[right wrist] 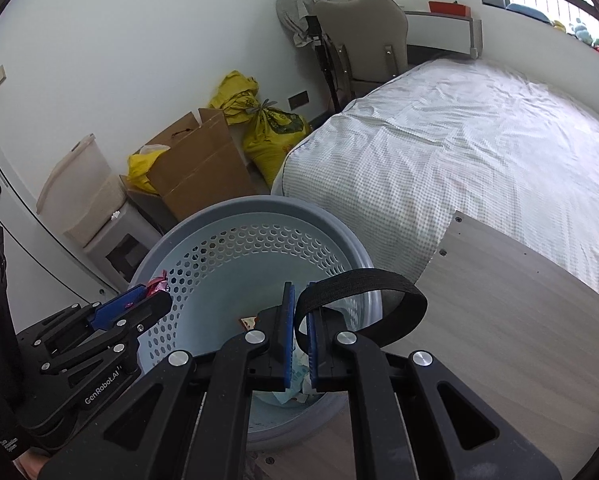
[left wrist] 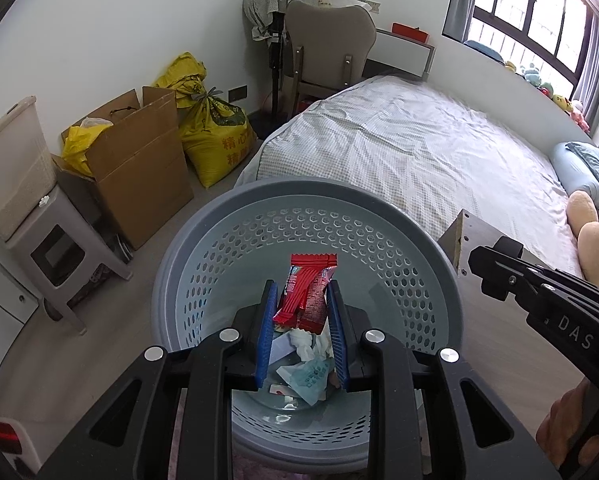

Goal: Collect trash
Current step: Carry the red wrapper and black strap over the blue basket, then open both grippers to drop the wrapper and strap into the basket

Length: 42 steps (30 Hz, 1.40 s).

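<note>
My left gripper (left wrist: 301,296) hangs over the blue-grey perforated trash basket (left wrist: 235,240) and is shut on a red snack wrapper (left wrist: 307,292), which sticks up between the blue pads. Crumpled tissue and pale packets (left wrist: 305,360) lie at the basket's bottom. My right gripper (right wrist: 298,300) is over the same basket (right wrist: 203,224), shut on a black strap (right wrist: 363,280) that loops out to the right. The left gripper (right wrist: 139,300) shows at the left of the right wrist view, with a bit of the red wrapper (right wrist: 157,284) in it. The right gripper's black body (left wrist: 539,292) shows at the right of the left wrist view.
A bed with a checked sheet (left wrist: 399,148) fills the right side. A wooden board (right wrist: 519,300) lies beside the basket. Cardboard boxes (left wrist: 139,168), yellow sacks (left wrist: 215,136), a grey stool (left wrist: 59,256) and a chair (left wrist: 331,48) stand along the wall.
</note>
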Each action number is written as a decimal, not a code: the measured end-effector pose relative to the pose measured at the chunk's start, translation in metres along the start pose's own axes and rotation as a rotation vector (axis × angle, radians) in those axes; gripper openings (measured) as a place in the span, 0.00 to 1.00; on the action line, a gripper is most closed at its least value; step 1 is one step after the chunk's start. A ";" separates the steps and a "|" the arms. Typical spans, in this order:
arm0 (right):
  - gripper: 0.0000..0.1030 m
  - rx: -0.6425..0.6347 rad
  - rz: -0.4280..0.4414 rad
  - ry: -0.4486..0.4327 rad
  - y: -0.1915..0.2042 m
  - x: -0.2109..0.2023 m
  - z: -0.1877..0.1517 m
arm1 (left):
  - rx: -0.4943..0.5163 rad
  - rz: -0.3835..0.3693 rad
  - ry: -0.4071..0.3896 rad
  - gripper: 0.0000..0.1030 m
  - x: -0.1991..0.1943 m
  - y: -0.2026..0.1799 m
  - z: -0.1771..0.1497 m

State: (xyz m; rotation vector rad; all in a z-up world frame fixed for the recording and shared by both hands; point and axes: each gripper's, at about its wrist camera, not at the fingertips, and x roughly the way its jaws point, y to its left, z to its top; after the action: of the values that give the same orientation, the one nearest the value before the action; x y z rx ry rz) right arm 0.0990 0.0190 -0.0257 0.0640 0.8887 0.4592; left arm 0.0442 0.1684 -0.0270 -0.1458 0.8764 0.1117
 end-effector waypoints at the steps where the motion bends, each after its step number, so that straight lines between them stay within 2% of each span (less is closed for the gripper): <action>1: 0.06 -0.001 0.002 0.003 0.000 0.001 0.001 | 0.000 0.001 0.001 0.24 0.001 0.000 0.000; 24: 0.09 -0.046 0.024 0.087 0.007 0.038 0.004 | -0.024 0.027 0.057 0.24 0.024 0.012 0.001; 37: 0.09 -0.096 0.064 0.107 0.025 0.048 0.008 | -0.052 0.042 0.044 0.24 0.018 0.023 0.002; 38: 0.11 -0.095 0.063 0.114 0.025 0.049 0.007 | -0.054 0.043 0.044 0.24 0.017 0.024 0.002; 40: 0.25 -0.095 0.062 0.123 0.024 0.050 0.006 | -0.056 0.042 0.043 0.27 0.016 0.025 0.001; 41: 0.44 -0.094 0.060 0.119 0.023 0.048 0.005 | -0.056 0.043 0.042 0.33 0.015 0.026 0.002; 42: 0.56 -0.092 0.059 0.111 0.022 0.046 0.005 | -0.057 0.045 0.039 0.38 0.013 0.026 0.002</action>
State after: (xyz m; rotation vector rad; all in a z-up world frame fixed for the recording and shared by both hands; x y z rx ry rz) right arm 0.1196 0.0587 -0.0512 -0.0196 0.9755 0.5628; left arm 0.0499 0.1946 -0.0382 -0.1818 0.9163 0.1764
